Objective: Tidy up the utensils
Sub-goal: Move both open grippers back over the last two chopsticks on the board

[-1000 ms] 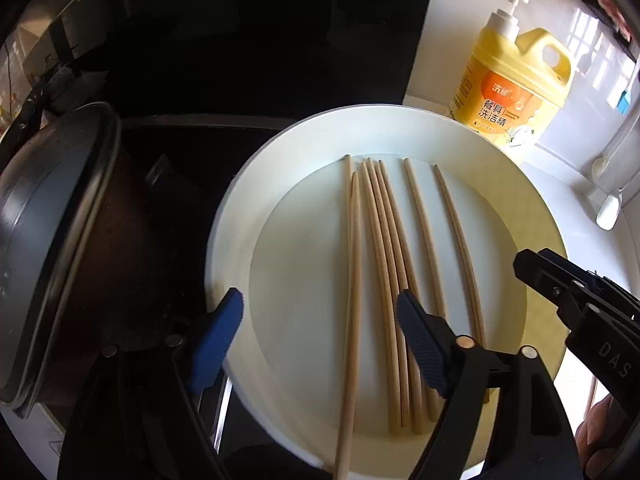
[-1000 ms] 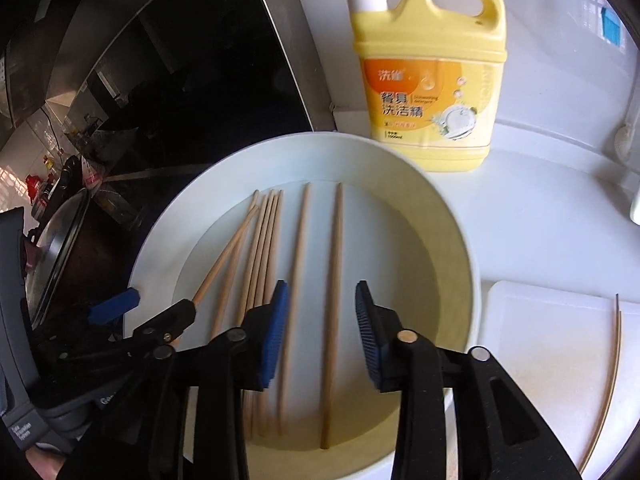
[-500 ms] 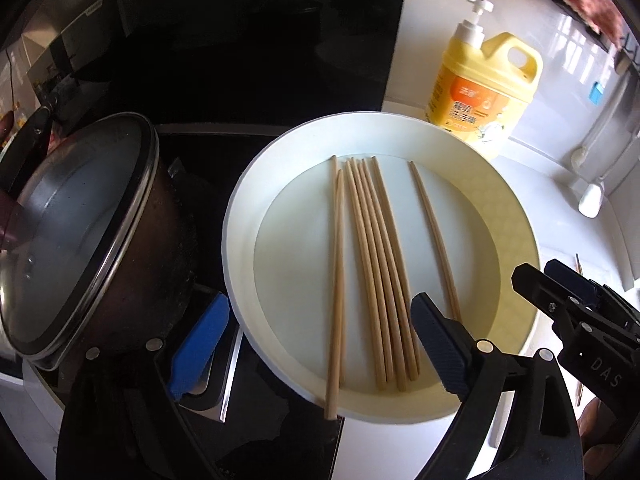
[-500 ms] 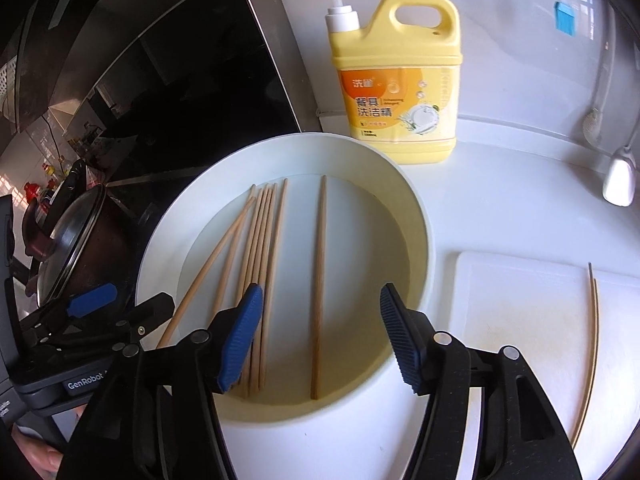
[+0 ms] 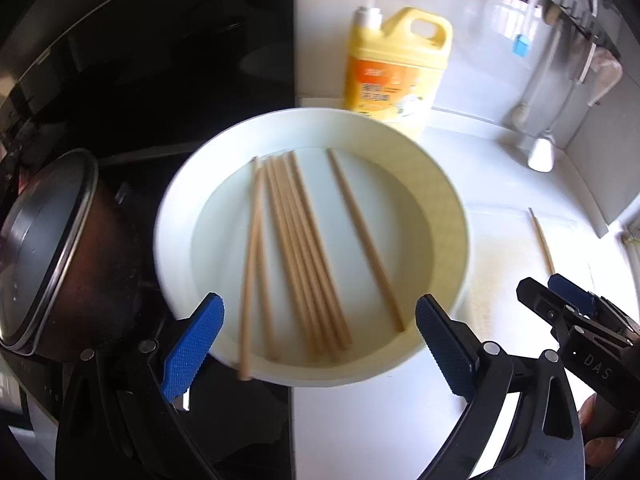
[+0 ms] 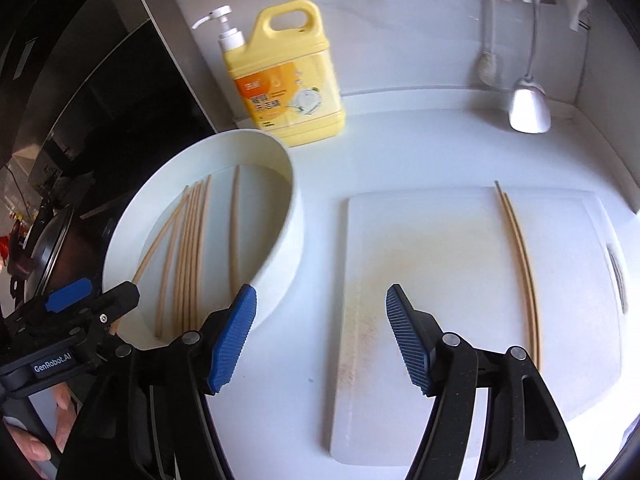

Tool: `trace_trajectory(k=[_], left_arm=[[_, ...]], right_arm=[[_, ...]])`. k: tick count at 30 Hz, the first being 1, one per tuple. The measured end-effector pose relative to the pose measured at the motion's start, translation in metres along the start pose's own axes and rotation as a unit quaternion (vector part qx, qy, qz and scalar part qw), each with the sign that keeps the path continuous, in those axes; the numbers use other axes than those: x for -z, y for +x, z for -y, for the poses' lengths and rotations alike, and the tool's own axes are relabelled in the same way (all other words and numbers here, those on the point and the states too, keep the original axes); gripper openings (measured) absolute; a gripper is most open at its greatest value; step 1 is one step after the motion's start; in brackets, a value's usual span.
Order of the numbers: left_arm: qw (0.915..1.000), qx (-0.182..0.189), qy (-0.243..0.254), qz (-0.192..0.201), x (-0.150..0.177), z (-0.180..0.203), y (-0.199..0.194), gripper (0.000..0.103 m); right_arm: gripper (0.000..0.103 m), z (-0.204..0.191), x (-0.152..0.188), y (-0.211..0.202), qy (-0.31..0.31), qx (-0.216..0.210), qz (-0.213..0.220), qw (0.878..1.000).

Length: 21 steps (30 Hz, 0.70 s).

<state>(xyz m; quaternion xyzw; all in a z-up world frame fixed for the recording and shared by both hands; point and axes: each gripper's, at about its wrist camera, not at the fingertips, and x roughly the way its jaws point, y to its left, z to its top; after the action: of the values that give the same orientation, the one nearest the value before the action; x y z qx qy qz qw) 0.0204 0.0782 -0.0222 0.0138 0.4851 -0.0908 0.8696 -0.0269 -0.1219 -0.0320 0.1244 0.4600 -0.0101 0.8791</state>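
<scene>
White kitchen counter runs beside a dark stove at the left of the frame.

Left wrist view: a round white basin fills the centre, with a loose row of wooden chopsticks lying flat on its bottom. Motion blur makes the count uncertain; about seven show, one apart on the right of the row and one poking over the lower rim. A lidded dark pot sits at far left, a yellow detergent bottle at top centre. The left hand-held gripper, at the lower edge, has just been opening; its blue pads stand wide apart with nothing between them.

Right wrist view: one white cutting board lies at centre right, just beside the basin. Two chopsticks lie side by side near the board's right edge. The basin's seven or so chopsticks show at left. The right hand-held gripper, low in the frame above the board's left part, has also just been opening and is empty.

Judging by looks, the chopsticks are light, stiff, thin and smooth, possibly wet and slippery. They would roll easily, so pinching one across its middle seems safest.
</scene>
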Motion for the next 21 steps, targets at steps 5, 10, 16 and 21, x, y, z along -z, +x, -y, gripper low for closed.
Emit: trace_trajectory(k=[5, 10, 16, 21], left_arm=[[0.9994, 0.029, 0.014, 0.009, -0.003, 0.041, -0.003, 0.095], [0.9988, 0.036, 0.031, 0.008, 0.003, 0.091, -0.001, 0.096], [0.9997, 0.013, 0.022, 0.006, 0.019, 0.151, -0.002, 0.096], [0.9998, -0.015, 0.000, -0.011, 0.039, 0.191, -0.002, 0.096]], right_arm=[[0.065, 0.046, 0.013, -0.020, 0.028, 0.037, 0.009, 0.999], [0.067, 0.097, 0.027, -0.039, 0.042, 0.065, 0.017, 0.997], [0.067, 0.156, 0.038, -0.054, 0.025, 0.064, 0.023, 0.997], [0.069, 0.197, 0.040, -0.060, 0.007, 0.035, 0.024, 0.999]])
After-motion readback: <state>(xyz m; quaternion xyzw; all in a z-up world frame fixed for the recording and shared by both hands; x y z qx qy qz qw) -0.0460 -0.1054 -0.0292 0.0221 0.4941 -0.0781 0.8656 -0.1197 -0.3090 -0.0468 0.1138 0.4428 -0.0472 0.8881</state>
